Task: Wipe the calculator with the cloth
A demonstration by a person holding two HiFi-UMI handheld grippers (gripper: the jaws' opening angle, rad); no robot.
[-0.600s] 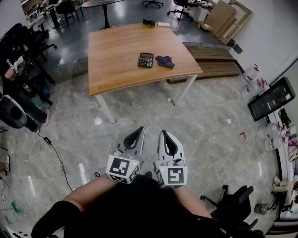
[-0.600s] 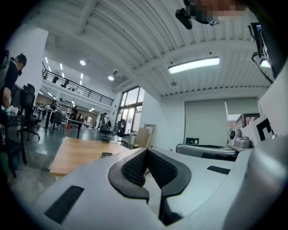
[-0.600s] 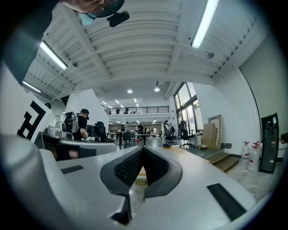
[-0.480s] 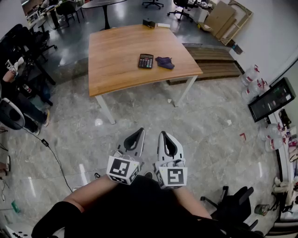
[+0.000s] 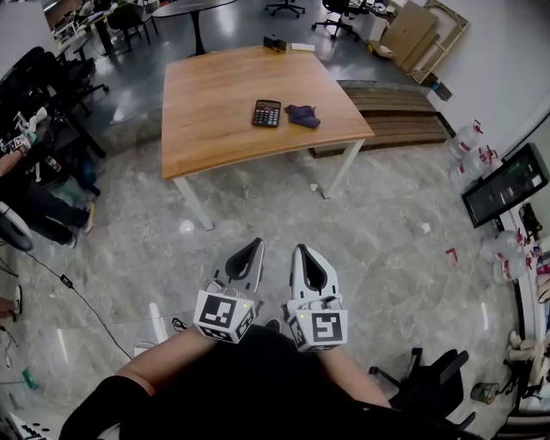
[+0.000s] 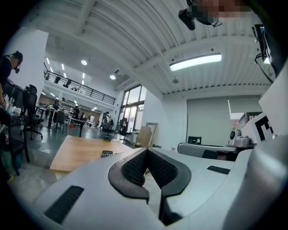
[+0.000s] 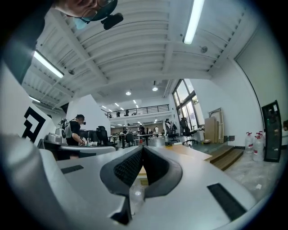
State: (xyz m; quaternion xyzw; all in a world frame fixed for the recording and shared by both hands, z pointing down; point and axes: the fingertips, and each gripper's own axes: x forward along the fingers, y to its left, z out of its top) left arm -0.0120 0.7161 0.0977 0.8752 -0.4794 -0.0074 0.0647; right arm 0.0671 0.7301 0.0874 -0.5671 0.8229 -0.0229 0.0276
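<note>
Grey polished floor [image 5: 258,206] fills most of the head view, with a wooden table [image 5: 215,120] standing at its far side. On the table, toward the near right corner, lies the calculator [image 5: 267,113], keys up; the dark cloth [image 5: 302,115] lies crumpled just to its right, and whether the two touch cannot be told. A small dark box [image 5: 275,41] sits at the table's far edge. Low wooden steps [image 5: 391,112] lie right of the table, flattened cardboard [image 5: 404,26] leans against the wall behind them, and plastic bottles [image 5: 468,142] stand by the right wall near a black screen [image 5: 505,182]. Both grippers are held side by side over the floor, close to the person's body and well apart from the table, pointing toward it. The left gripper [image 5: 255,244] has its jaws closed tip to tip with nothing between them; its own view shows the ribbed pads [image 6: 135,167] meeting at the tip [image 6: 146,150], and past them the table [image 6: 76,155] with the calculator [image 6: 106,153] small on it. The right gripper [image 5: 302,250] is likewise closed and empty, its pads [image 7: 128,168] meeting at the tip [image 7: 142,147], with the table [image 7: 193,153], steps [image 7: 227,157] and bottles [image 7: 252,144] beyond. Neither gripper touches calculator or cloth.
</note>
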